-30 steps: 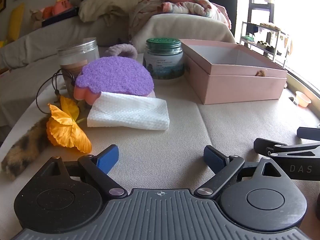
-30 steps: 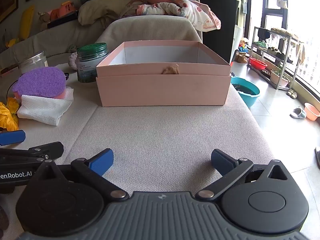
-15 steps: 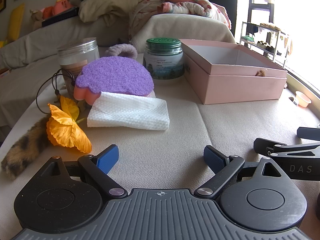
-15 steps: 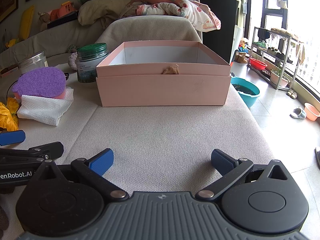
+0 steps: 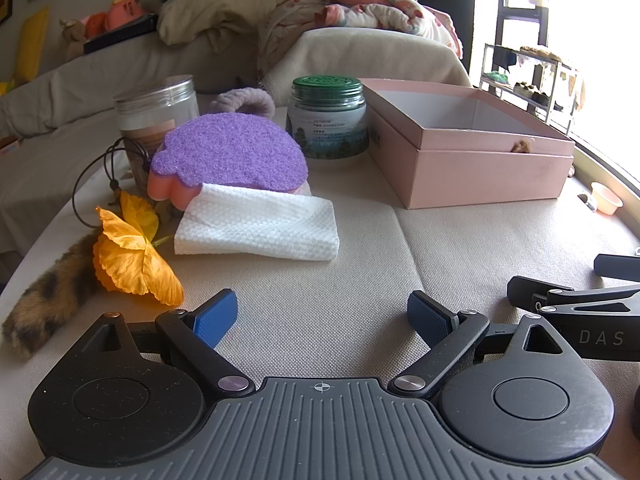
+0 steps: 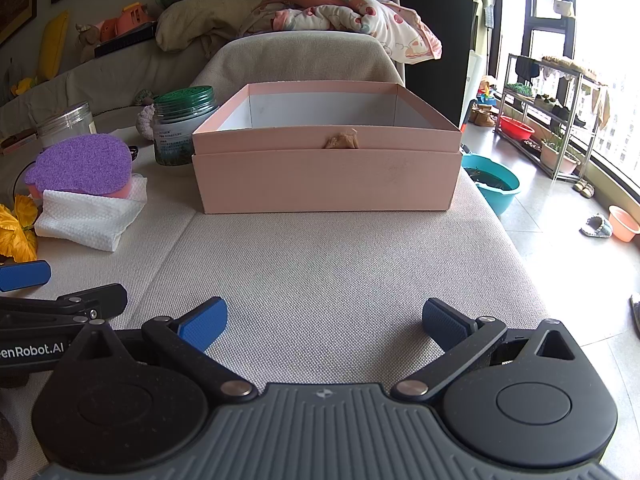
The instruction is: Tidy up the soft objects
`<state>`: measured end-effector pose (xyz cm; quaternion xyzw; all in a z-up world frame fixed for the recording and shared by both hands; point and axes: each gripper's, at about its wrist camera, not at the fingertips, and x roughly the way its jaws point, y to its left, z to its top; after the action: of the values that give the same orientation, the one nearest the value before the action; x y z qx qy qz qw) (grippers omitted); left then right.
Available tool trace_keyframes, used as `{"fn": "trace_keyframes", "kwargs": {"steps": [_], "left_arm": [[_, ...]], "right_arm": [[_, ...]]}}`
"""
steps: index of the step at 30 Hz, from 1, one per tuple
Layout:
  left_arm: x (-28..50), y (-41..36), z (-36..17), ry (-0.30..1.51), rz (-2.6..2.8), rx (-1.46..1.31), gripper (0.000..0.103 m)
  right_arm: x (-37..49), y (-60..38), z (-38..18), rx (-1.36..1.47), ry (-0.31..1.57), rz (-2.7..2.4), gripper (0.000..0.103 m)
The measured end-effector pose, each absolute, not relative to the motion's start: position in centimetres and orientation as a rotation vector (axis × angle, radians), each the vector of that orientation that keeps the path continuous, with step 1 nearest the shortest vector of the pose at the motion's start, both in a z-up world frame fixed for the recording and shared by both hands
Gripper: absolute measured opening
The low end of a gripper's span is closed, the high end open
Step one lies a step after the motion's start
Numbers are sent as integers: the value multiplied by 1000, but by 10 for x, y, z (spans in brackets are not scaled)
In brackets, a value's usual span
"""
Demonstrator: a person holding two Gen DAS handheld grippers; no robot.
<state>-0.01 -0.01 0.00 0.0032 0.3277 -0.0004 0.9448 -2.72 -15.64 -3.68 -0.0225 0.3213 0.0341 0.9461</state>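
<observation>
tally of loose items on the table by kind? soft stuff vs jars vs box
Soft items: 5 (purple-topped pink sponge, folded white cloth, orange fabric flower, brown spotted furry tail, lilac fuzzy scrunchie)
Jars: 2 (clear plastic jar, green-lidded jar)
Boxes: 1 (open pink cardboard box)
Total: 8

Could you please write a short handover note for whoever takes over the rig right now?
Left gripper: open, holding nothing.
Right gripper: open, holding nothing.
The pink box stands open ahead of the right gripper; its floor is hidden.
The purple sponge, white cloth, orange flower and furry tail lie left of it.
Nothing visibly packed; all four remain.
</observation>
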Motion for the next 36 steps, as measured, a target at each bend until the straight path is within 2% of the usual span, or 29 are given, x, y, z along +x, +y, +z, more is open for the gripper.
{"fn": "trace_keyframes", "kwargs": {"steps": [25, 33, 36], "left_arm": [[0, 0, 0, 669, -1, 6, 96], [3, 2, 3, 688, -20, 18, 95], [10, 5, 6, 708, -50, 33, 91]], "right_arm": [[-27, -156, -36, -47, 659, 71, 103], [-12, -156, -26, -64, 753, 88, 103], [-14, -156, -26, -67, 763, 97, 103]]}}
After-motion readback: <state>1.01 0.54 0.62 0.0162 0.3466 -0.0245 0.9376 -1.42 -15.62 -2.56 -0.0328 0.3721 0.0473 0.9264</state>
